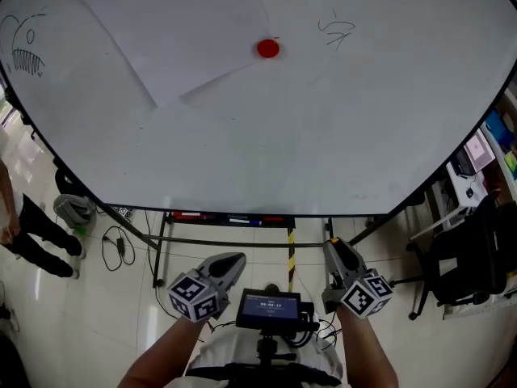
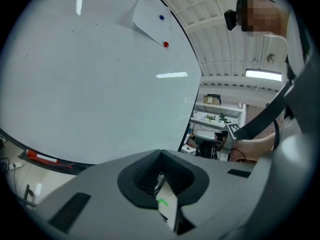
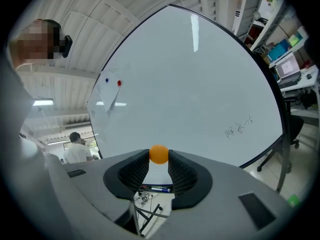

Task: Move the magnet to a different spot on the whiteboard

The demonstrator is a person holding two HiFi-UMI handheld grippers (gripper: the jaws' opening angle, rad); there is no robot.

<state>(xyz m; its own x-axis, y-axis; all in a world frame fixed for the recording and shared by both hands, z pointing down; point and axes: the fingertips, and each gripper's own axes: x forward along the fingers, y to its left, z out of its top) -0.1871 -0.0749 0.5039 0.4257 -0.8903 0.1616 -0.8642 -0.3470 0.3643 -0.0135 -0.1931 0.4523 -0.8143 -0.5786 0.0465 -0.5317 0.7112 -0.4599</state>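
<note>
A small orange magnet [image 3: 159, 154] sits pinched between the tips of my right gripper [image 3: 159, 156], which is shut on it and held off the whiteboard [image 3: 200, 84]. In the head view the right gripper [image 1: 338, 253] is low, below the whiteboard [image 1: 323, 136], and the orange magnet is hidden there. A red magnet [image 1: 268, 48] pins a paper sheet [image 1: 178, 39] near the board's top. My left gripper [image 1: 233, 263] is also low; its tips meet with nothing between them [image 2: 160, 153]. The red magnet [image 2: 166, 44] and a blue magnet [image 2: 161, 18] show far up the board.
The board's tray [image 1: 226, 216] holds markers. Scribbles mark the board at the left [image 1: 28, 51] and upper right [image 1: 338, 31]. A person [image 1: 32, 233] stands at the left, an office chair [image 1: 472, 257] and desks at the right. Cables [image 1: 117, 245] lie on the floor.
</note>
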